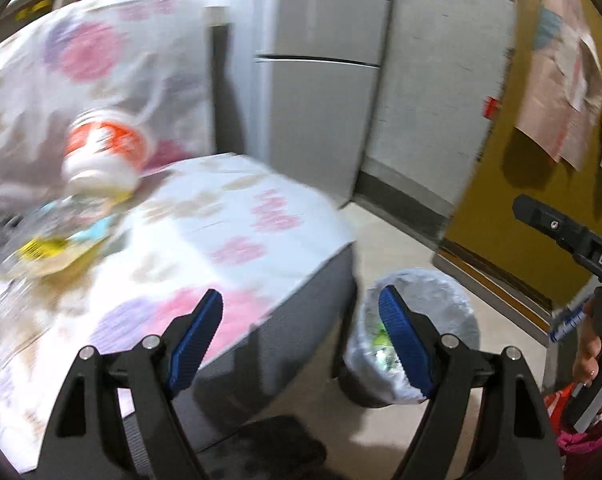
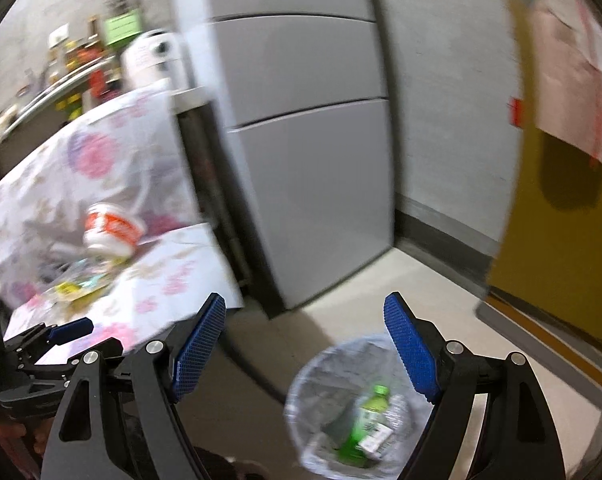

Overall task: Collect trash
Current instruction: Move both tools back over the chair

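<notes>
A lined trash bin (image 2: 333, 384) stands on the floor and holds a green bottle (image 2: 365, 420) and a clear crushed bottle. It also shows in the left wrist view (image 1: 433, 304). A red-and-white cup (image 1: 105, 152) lies on its side on the floral-covered seat (image 1: 237, 232), beside crumpled clear plastic and yellow wrappers (image 1: 49, 248). The cup also shows in the right wrist view (image 2: 113, 232). My left gripper (image 1: 301, 344) is open and empty over the seat's edge. My right gripper (image 2: 305, 352) is open and empty above the bin.
A grey fridge (image 2: 301, 140) stands behind the seat against a white wall. A yellow door (image 1: 497, 208) with papers on it is at the right. Shelves with cluttered items (image 2: 73, 72) are at the far left.
</notes>
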`<state>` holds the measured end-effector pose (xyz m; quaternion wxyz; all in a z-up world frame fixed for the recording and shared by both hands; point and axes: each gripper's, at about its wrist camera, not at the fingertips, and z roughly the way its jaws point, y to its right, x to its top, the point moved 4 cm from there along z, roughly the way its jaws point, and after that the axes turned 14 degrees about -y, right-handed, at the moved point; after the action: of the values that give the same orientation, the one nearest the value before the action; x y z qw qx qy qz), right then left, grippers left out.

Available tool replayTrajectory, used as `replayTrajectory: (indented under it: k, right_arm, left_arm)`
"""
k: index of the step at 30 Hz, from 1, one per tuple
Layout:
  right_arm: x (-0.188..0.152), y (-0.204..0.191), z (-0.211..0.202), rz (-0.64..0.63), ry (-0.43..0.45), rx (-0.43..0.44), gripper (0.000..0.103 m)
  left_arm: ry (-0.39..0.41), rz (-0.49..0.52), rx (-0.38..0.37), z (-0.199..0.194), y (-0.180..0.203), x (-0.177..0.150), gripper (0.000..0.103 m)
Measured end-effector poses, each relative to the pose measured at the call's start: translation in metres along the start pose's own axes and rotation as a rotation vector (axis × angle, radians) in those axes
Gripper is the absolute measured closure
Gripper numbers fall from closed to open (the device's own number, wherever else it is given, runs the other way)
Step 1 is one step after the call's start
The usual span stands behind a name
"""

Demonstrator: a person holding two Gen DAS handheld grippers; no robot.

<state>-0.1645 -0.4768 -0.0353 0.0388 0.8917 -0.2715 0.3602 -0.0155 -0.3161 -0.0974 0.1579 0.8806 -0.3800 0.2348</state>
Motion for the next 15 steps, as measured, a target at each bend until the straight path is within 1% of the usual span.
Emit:
replayTrajectory:
  k: [2, 4, 5, 8, 11, 14, 15]
  right_arm:
    - [0.005, -0.031, 0.005, -0.058, -0.01, 0.039, 0.021]
    - [0.009, -0.058, 0.009, -0.112, -0.021, 0.066, 0.021]
    - [0.01, -0.069, 0.011, -0.133, -0.025, 0.076, 0.021]
    - [0.016, -0.114, 0.019, -0.221, -0.039, 0.125, 0.021]
    - [0.019, -0.146, 0.028, -0.292, -0.053, 0.141, 0.022]
    - [0.024, -0.183, 0.042, -0.357, -0.072, 0.183, 0.023]
    - [0.025, -0.191, 0.045, -0.372, -0.075, 0.189, 0.024]
  left_arm:
    - [-0.003, -0.045, 0.021, -0.007, -0.023, -0.008, 0.025]
    - [0.009, -0.102, 0.052, -0.018, -0.052, -0.017, 0.025]
    - [0.013, -0.121, 0.064, -0.023, -0.06, -0.019, 0.025]
    - [0.033, -0.193, 0.122, -0.04, -0.097, -0.028, 0.025]
    - [0.046, -0.265, 0.186, -0.056, -0.135, -0.037, 0.025]
    - [0.052, -0.317, 0.231, -0.066, -0.163, -0.045, 0.025]
    - [0.056, -0.34, 0.247, -0.07, -0.174, -0.046, 0.025]
